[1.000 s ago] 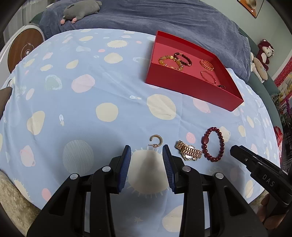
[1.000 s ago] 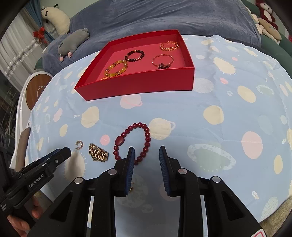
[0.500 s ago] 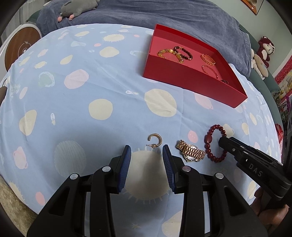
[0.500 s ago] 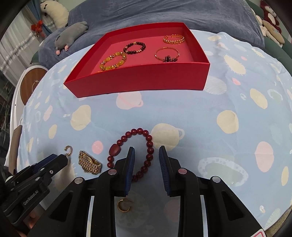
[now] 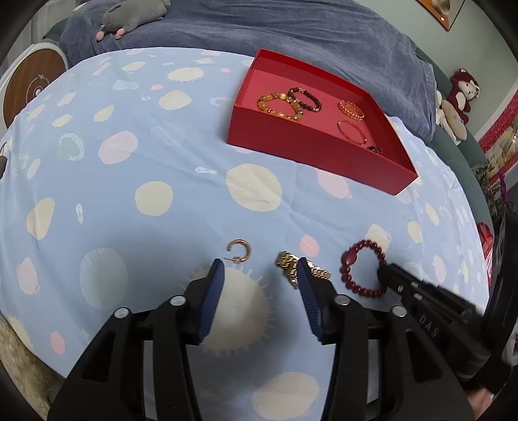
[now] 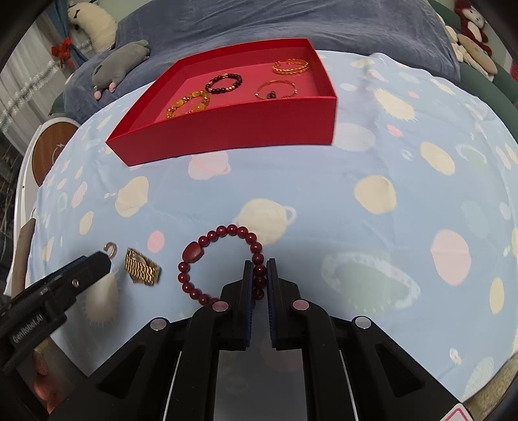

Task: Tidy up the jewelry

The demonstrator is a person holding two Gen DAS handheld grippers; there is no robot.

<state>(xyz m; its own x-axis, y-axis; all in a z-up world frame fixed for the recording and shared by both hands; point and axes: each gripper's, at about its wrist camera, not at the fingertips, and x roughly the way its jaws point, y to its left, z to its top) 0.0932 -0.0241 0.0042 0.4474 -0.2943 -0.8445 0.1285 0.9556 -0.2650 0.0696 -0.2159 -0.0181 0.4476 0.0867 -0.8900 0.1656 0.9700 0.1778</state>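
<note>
your right gripper (image 6: 259,275) has its jaws drawn narrow around the near side of the dark red bead bracelet (image 6: 223,262), with a few beads pinched between the blue pads (image 6: 248,285). the bracelet lies flat on the pale blue planet-print cloth (image 6: 372,226), its one large oval bead on the left of the loop. in the left wrist view the same bracelet (image 5: 364,273) lies to the right, with the tip of your right gripper (image 5: 387,275) over its near right side.

your left gripper (image 5: 260,275) hovers low over the cloth (image 5: 162,162) with its jaws wide and nothing between them. the gold hoop earring (image 5: 239,251) lies just ahead of the left pad, apart from it. the gold link watch (image 5: 301,270) lies partly behind the right pad; you cannot tell from this view whether they touch. in the right wrist view the watch (image 6: 140,272) sits between the earring (image 6: 111,249) and the bracelet, and the tip of your left gripper (image 6: 97,264) reaches just beside the earring.

the red tray (image 6: 226,129) stands well beyond, farther across the cloth. it holds an amber bead bracelet (image 6: 187,103), a dark bead bracelet (image 6: 224,82), a gold chain bangle (image 6: 290,66) and a thin gold bangle (image 6: 275,89) with a small dark piece on it. a grey plush toy (image 6: 119,64) lies on the dark blue blanket (image 6: 259,22) behind.
</note>
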